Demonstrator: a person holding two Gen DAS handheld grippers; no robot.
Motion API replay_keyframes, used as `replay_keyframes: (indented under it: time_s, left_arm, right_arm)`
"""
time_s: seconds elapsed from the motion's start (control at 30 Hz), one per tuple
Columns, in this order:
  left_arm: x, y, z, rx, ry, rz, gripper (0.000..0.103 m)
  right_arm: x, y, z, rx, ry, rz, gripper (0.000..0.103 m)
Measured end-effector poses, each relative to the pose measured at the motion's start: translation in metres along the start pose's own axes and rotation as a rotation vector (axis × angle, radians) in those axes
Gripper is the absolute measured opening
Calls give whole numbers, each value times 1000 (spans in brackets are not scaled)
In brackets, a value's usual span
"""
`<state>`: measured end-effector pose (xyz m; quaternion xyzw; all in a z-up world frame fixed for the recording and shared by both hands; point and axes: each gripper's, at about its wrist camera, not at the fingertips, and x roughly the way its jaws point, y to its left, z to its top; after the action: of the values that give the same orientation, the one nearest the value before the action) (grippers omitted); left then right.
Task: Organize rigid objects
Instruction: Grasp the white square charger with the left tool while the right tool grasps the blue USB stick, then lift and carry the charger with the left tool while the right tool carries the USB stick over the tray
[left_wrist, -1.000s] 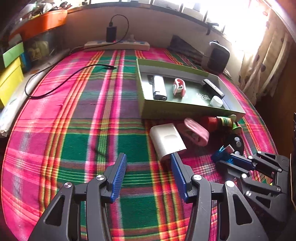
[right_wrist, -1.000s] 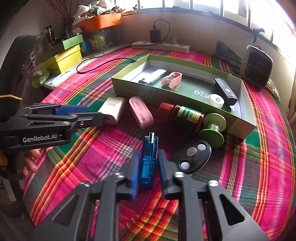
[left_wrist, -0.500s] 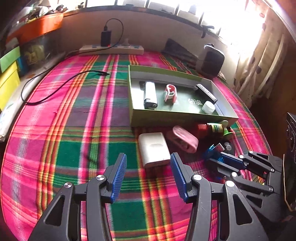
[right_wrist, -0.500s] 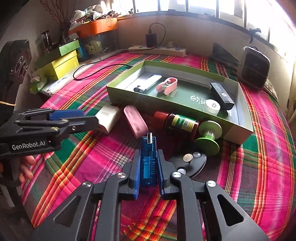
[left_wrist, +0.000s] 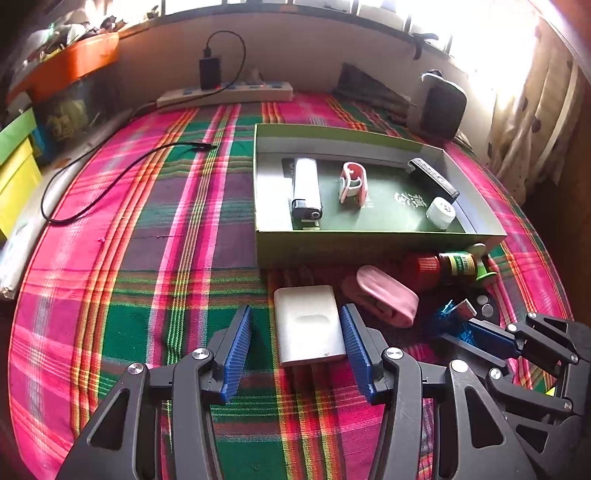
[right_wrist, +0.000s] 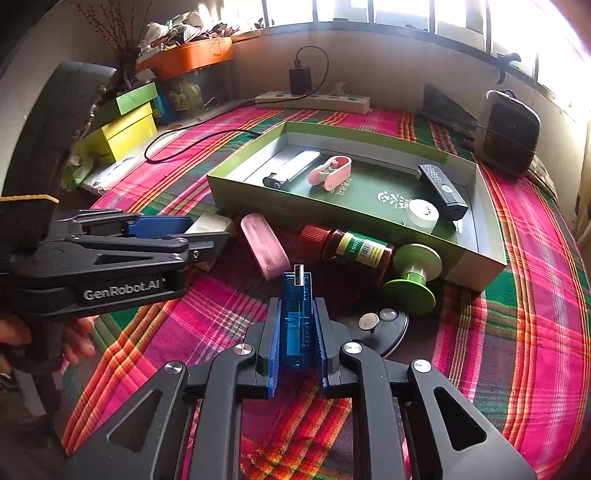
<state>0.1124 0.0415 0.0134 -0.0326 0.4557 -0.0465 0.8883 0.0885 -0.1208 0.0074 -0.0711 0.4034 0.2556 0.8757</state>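
My right gripper (right_wrist: 297, 328) is shut on a clear blue USB stick (right_wrist: 296, 325), lifted a little above the plaid cloth; it also shows in the left wrist view (left_wrist: 452, 317). My left gripper (left_wrist: 295, 336) is open with its jaws on either side of a white power bank (left_wrist: 308, 325), which lies flat on the cloth. A green tray box (right_wrist: 236, 186) holds a white lighter-like device (right_wrist: 295, 168), a pink clip (right_wrist: 330, 171), a black stick (right_wrist: 441, 186) and a white cap (right_wrist: 421, 214).
In front of the box lie a pink case (right_wrist: 264, 245), a red-capped brown bottle (right_wrist: 354, 249), a green spool (right_wrist: 415, 277) and a black disc with coin cells (right_wrist: 384, 326). A power strip (left_wrist: 225, 94), a black cable (left_wrist: 110, 177), a black speaker (right_wrist: 508, 133) and stacked yellow boxes (right_wrist: 125, 133) line the edges.
My left gripper has moved forward and right, so the white power bank now sits between its open jaws. My right gripper has closed on the blue USB stick and raised it slightly.
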Motion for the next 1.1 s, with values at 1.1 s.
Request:
replay_keyframes:
  time_s: [1.1]
  left_arm:
    - [-2, 1, -6, 11, -40, 26, 33]
  right_arm:
    - [5, -1, 0, 5, 16, -1, 17]
